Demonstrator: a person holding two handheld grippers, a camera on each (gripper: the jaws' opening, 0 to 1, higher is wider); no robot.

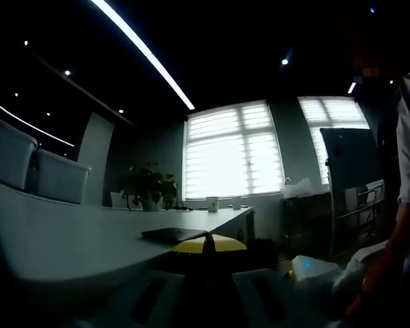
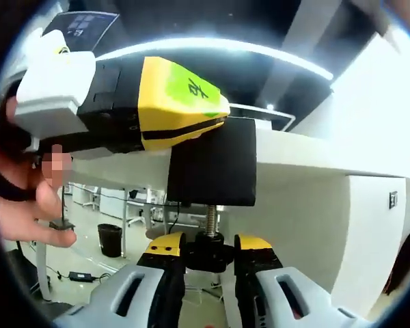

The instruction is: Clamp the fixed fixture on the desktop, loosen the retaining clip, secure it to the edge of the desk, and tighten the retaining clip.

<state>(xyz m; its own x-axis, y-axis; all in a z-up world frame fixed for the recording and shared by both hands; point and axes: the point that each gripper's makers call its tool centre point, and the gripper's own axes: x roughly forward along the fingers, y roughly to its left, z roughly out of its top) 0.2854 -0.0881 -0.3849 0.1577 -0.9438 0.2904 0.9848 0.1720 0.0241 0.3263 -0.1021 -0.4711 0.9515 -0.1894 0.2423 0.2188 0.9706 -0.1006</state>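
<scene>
Two yellow-tipped jaws of your right tongs [image 2: 210, 254] pinch the black knob [image 2: 210, 251] low in the right gripper view, under the fixture's black pad [image 2: 213, 161], which sits against the white table [image 2: 307, 164] edge. Your left tongs [image 2: 116, 102] hold the yellow-and-black fixture [image 2: 180, 101] at upper left, its long axis running left to right, a hand [image 2: 24, 205] behind. In the left gripper view the fixture [image 1: 208, 244] sits low centre just beyond your left tongs [image 1: 206, 287], which grip it at the table [image 1: 68, 239] edge.
</scene>
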